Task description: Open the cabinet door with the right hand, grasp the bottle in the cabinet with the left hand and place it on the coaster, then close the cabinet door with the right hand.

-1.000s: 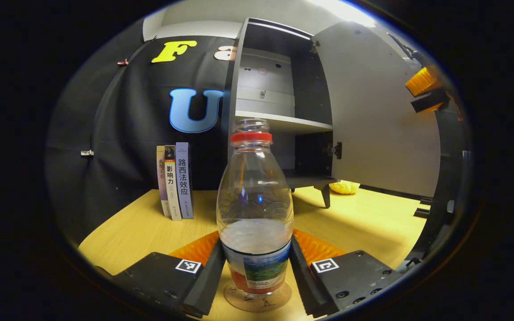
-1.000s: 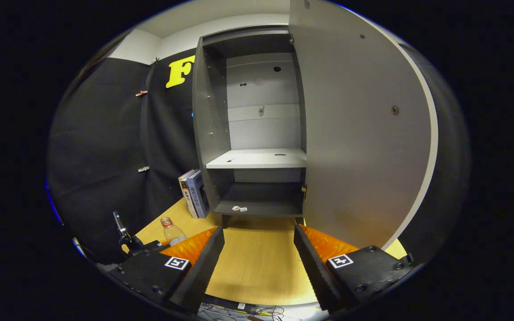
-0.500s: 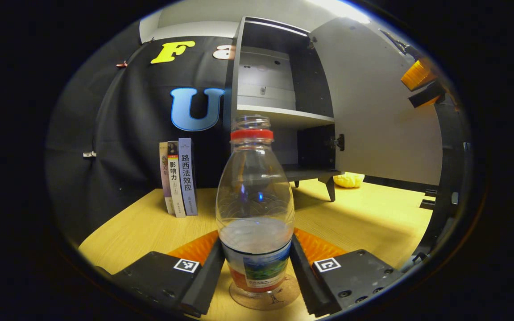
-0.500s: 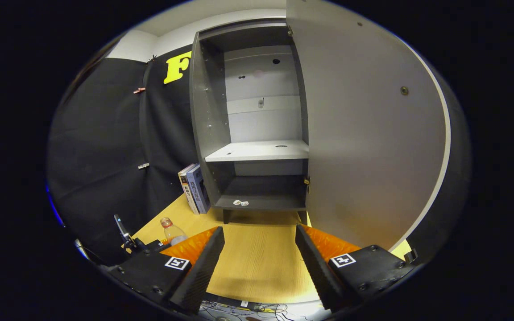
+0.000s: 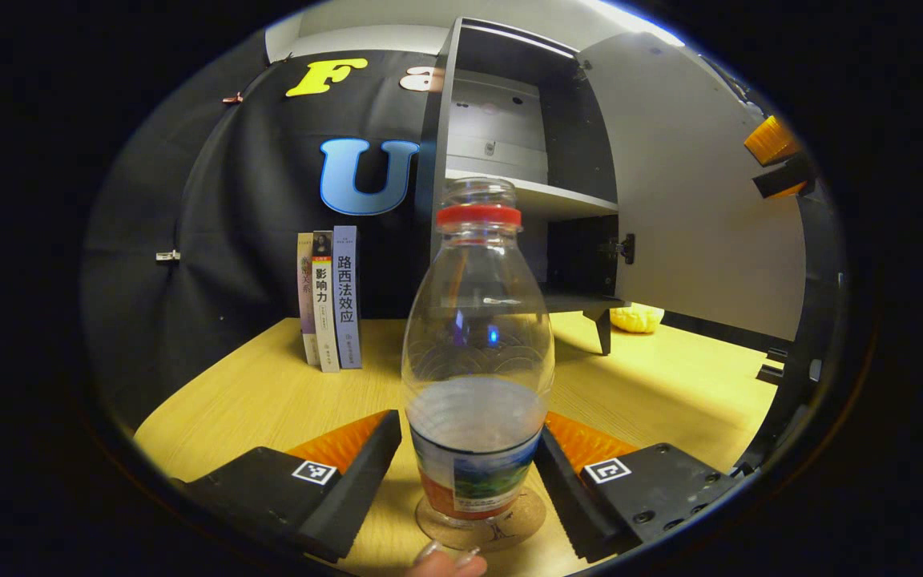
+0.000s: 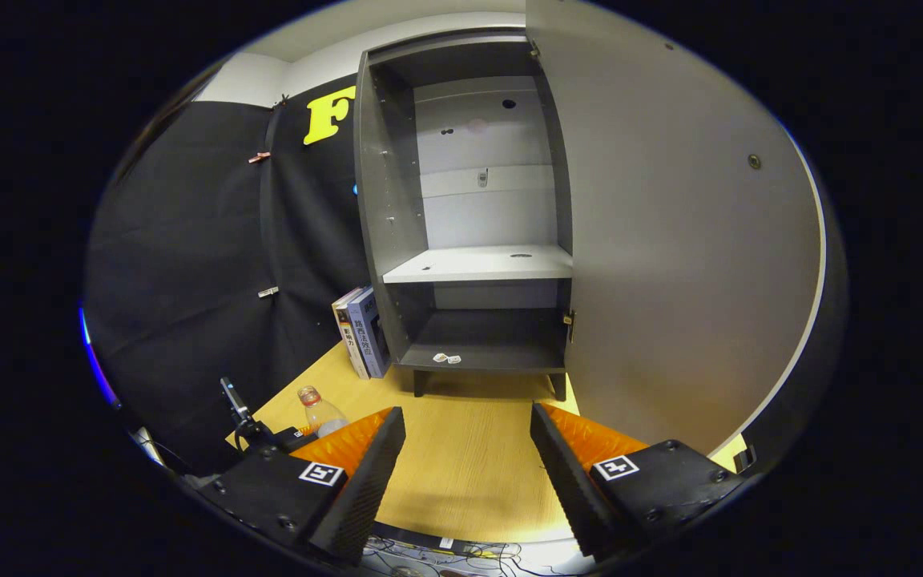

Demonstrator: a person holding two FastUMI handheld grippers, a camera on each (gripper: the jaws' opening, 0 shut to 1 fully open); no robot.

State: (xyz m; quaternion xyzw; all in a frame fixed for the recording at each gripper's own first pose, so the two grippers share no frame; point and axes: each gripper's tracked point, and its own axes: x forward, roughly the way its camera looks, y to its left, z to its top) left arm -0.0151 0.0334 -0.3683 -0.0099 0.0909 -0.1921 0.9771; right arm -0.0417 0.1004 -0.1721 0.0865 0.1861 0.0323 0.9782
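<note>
Moved since a second ago: left gripper (image 5: 469,481) spread wider, fingers (image 5: 353,473) now clear of the bottle (image 5: 475,361) on both sides where earlier they hugged its label.
Left tongs now: apart, straddling the bottle without touching; a fingertip of the holding hand (image 5: 447,563) peeking in at the bottom edge.
Bottle: upright on the round cork coaster (image 5: 481,525), red neck ring up, part-filled, standing free on the wooden table (image 5: 253,393).
Meaning: placing step judged done; release looks clean, no tilt.
Right tongs: right gripper (image 6: 465,481) apart, holding nothing, hovering low before the cabinet (image 6: 469,240), slightly farther back than half a second ago.
Cabinet door (image 6: 670,240): swung wide open, to the right of those fingers, not touched.
Left to do: back left tongs straight away from the bottle, then push the door shut with the right.
Around: three books (image 5: 329,296) upright by the cabinet's left side; yellow lump (image 5: 636,317) behind its leg.
</note>
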